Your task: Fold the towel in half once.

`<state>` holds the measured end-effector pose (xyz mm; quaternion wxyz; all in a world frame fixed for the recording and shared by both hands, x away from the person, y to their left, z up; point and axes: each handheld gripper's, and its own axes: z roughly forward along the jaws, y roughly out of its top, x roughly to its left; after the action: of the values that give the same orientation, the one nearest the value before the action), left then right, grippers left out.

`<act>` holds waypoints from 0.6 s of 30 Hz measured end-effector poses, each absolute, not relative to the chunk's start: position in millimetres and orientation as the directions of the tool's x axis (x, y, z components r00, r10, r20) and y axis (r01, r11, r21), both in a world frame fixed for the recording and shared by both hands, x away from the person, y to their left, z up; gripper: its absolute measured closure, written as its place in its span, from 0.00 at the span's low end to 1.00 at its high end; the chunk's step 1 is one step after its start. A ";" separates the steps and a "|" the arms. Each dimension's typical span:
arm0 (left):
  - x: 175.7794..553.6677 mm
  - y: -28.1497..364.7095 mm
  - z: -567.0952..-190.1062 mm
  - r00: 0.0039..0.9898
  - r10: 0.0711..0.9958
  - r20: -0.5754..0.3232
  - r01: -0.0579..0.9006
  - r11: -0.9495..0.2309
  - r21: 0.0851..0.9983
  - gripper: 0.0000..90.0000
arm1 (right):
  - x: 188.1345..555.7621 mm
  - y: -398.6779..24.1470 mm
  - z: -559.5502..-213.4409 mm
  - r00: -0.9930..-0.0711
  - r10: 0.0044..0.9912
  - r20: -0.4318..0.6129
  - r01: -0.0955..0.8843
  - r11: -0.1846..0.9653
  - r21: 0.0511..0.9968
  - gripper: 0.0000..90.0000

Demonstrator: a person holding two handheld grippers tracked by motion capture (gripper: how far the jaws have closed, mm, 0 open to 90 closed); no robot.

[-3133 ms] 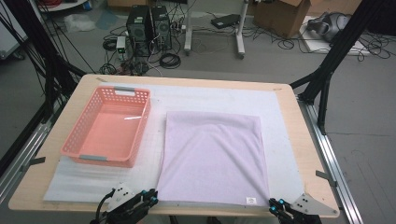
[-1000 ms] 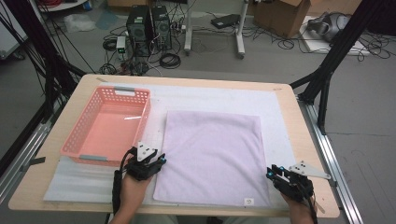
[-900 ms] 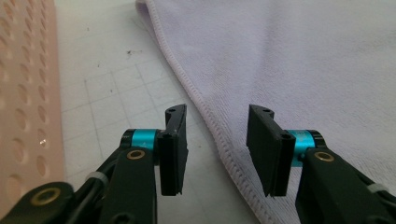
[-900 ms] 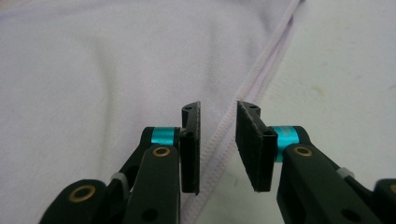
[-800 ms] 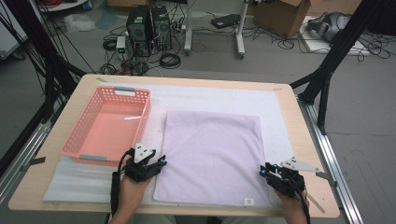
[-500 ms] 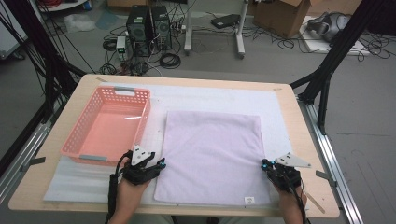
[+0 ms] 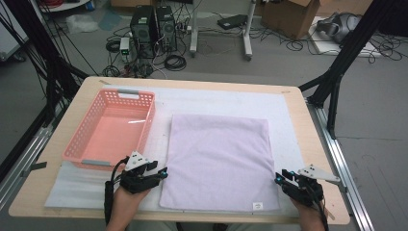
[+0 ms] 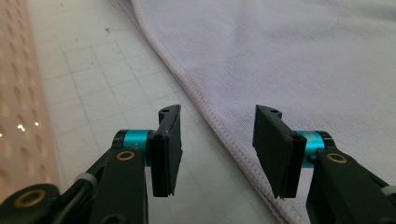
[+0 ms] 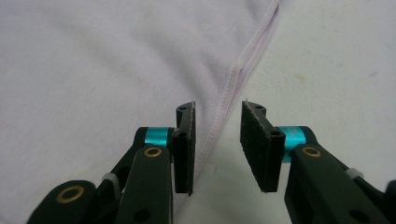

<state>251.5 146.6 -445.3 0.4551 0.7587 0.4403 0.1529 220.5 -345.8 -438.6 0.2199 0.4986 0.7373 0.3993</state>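
Observation:
A lavender towel (image 7: pixel 219 161) lies flat on the white mat (image 7: pixel 226 103). My left gripper (image 7: pixel 161 174) sits at the towel's left edge near the front corner. In the left gripper view its jaws (image 8: pixel 218 114) stand open and have just been opening. The towel's (image 8: pixel 303 60) stitched hem runs between them, and the pads do not press on it. My right gripper (image 7: pixel 279 178) is at the towel's right edge. Its jaws (image 9: pixel 218 109) have just opened, with the towel's (image 9: pixel 93 70) hem between them, ungripped.
An empty pink basket (image 7: pixel 113 132) stands on the mat left of the towel, close behind the left gripper; its wall (image 8: pixel 18 116) borders the left gripper view. The table's front edge (image 7: pixel 207 216) runs just below both hands.
Both hands came in from the table's front edge to the towel's sides. Over the last second the right gripper shifted left to the towel's edge. The left gripper hardly moved.

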 end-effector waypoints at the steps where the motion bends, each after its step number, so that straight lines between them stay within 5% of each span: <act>1: 251.5 146.6 -445.3 0.565 0.807 -0.169 0.529 -0.198 0.825 0.57 | 217.9 -346.3 -437.4 -0.407 0.911 0.067 0.557 0.189 0.809 0.71; 18: 198.2 138.4 -455.9 0.572 0.803 -0.167 0.540 -0.215 0.814 0.53 | 172.1 -335.2 -451.9 -0.459 0.883 0.099 0.606 0.229 0.762 0.66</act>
<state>198.2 138.4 -455.9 0.4472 0.7655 0.4385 0.1472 172.1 -335.2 -451.9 0.1804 0.4880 0.7628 0.3839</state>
